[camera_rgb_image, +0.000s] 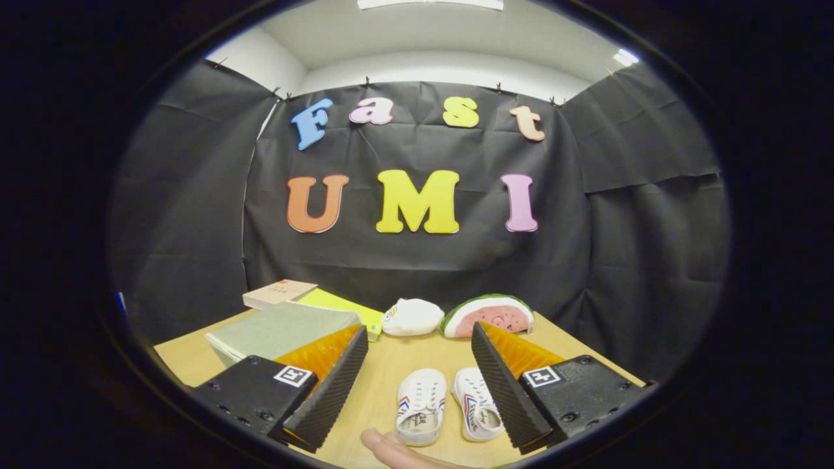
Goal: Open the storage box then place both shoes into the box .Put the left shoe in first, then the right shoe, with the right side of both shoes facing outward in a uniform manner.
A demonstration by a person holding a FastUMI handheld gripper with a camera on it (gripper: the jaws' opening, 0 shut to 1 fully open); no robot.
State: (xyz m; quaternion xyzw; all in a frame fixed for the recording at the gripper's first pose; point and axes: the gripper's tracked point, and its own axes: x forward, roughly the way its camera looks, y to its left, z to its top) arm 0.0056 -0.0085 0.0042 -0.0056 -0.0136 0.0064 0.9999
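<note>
Fingertips of a person's hand (397, 451) poke in nearest of all, resting on the wooden table (384, 391) just beside the heel of the left-lying shoe. Gripper (420, 381) hangs above the table with its fingers spread wide, nothing between them but air, and the pair of small white sneakers lies on the table right in that gap.

Sweeping across from the left: a grey-green flat storage box (280, 329), lid down, with a pale book (279, 293) and a yellow-green folder (342, 307) behind it. Then the left-hand sneaker (421, 405), the right-hand sneaker (477, 410), toes pointing away. Farther back sit a white plush toy (412, 316) and a watermelon-slice cushion (488, 315).

My read: nothing's begun, the box wants opening first, so the gripper must swing left and catch the lid's edge.

Writing? Insole print and red-blue side stripes show on the sneakers, too small to read.
</note>
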